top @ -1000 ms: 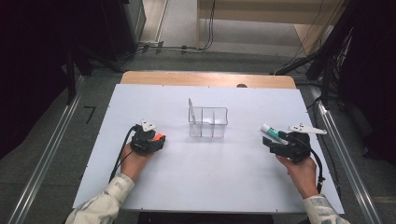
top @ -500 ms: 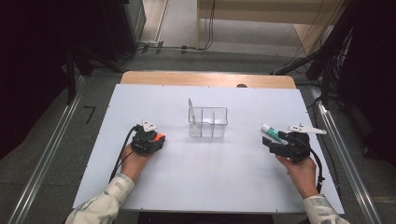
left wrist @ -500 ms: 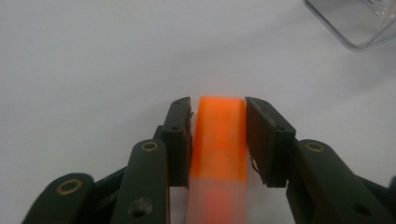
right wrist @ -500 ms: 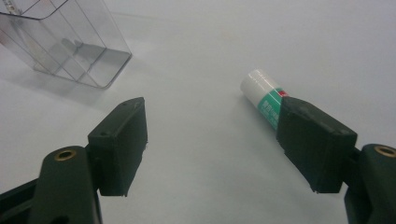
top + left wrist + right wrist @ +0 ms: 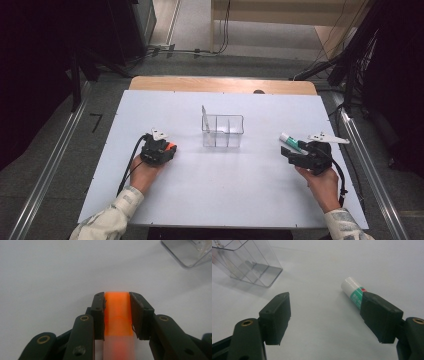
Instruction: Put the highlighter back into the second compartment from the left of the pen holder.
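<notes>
Now, left gripper just closing, pads pressed on orange-capped translucent stick, right gripper wide, white-and-green tube beside its jaw on white bench

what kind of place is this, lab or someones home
Most likely a lab or recording workspace, not a home. A bare white table stands on grey flooring, cables trail across the floor behind it, and metal rails run along both sides.

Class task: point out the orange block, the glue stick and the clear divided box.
orange block (image 5: 117,312), left gripper view, its top face.
glue stick (image 5: 352,288), right gripper view, its white end.
clear divided box (image 5: 223,131), high view, its front wall.
</notes>
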`<action>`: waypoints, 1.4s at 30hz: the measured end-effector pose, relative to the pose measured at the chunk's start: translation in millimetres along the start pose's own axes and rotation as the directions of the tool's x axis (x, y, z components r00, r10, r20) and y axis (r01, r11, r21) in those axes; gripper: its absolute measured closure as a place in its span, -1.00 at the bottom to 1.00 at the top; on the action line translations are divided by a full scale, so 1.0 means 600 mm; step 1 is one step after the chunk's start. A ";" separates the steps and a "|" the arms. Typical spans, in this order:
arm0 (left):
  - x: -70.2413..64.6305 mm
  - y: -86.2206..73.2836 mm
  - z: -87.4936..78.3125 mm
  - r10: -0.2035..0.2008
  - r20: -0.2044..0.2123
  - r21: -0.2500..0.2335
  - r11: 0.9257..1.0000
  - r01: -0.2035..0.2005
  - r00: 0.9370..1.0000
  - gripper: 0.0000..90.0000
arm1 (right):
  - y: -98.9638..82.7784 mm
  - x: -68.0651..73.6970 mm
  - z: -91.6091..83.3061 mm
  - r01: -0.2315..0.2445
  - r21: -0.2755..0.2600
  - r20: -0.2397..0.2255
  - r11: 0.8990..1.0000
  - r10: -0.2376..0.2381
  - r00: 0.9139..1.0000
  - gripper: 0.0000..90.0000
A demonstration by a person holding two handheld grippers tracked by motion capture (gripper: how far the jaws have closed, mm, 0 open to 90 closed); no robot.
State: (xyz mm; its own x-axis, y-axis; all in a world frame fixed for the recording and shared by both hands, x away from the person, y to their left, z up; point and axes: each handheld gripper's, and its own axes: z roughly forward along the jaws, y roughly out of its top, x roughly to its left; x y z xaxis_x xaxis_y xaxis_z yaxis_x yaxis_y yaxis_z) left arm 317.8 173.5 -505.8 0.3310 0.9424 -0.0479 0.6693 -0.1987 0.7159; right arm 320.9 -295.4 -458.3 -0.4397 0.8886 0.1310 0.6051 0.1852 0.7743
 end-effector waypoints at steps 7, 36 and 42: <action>0.000 0.006 -0.011 -0.015 0.013 -0.040 0.999 0.016 1.000 0.49 | 0.000 0.000 0.001 0.001 0.002 0.001 1.000 -0.001 1.000 -0.48; -0.032 0.050 -0.061 -0.019 0.101 -0.149 0.988 0.034 0.995 0.50 | 0.002 -0.002 -0.004 -0.007 -0.010 0.000 1.000 0.007 1.000 -0.48; -0.045 0.068 -0.062 -0.014 0.120 -0.166 0.986 0.034 0.993 0.50 | 0.003 -0.002 -0.003 -0.008 -0.008 -0.001 1.000 0.008 1.000 -0.48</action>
State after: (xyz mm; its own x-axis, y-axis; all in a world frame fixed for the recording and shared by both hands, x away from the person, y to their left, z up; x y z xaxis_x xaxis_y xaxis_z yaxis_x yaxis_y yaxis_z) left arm 311.5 150.1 -449.3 0.3991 0.9060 -0.1409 0.5606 -0.1196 0.8194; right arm 321.0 -297.1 -456.1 -0.4354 0.8896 0.1378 0.6031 0.1746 0.7783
